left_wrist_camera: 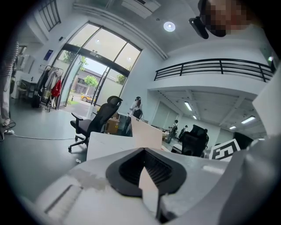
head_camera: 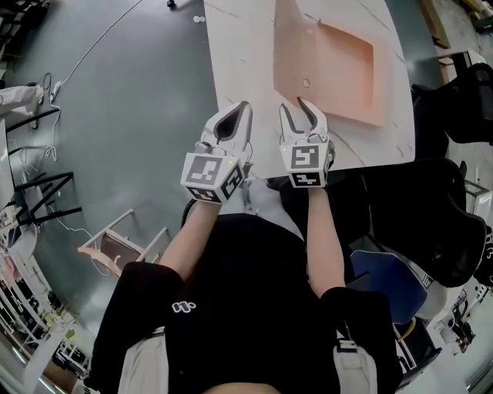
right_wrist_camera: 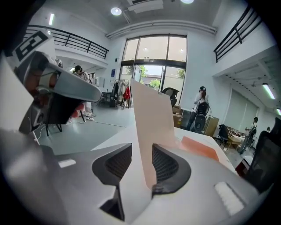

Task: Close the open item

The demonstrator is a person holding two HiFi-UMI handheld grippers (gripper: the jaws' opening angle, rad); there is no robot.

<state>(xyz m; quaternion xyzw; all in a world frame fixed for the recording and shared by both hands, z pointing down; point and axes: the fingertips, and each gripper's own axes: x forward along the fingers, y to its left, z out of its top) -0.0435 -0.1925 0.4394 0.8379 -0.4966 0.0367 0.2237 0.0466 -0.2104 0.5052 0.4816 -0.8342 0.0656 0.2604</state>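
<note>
A pink folder [head_camera: 347, 69] lies open on the white worktop [head_camera: 239, 61], in front of both tools. Its flap [right_wrist_camera: 151, 127] stands straight up. The right tool [head_camera: 296, 109] is released, with its jaws apart. The flap stands between them, close against one pad and clear of the other. The left tool [head_camera: 240, 109] is clenched with nothing in it. It is just beside the right one, near the worktop's edge.

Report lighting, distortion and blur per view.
Head view: even soft light, table edges bowed by the wide lens. Left gripper view: bright glass doors, dark vignetted corners, mosaic patch at top. Right gripper view: ceiling lamp flares, corners dark.
</note>
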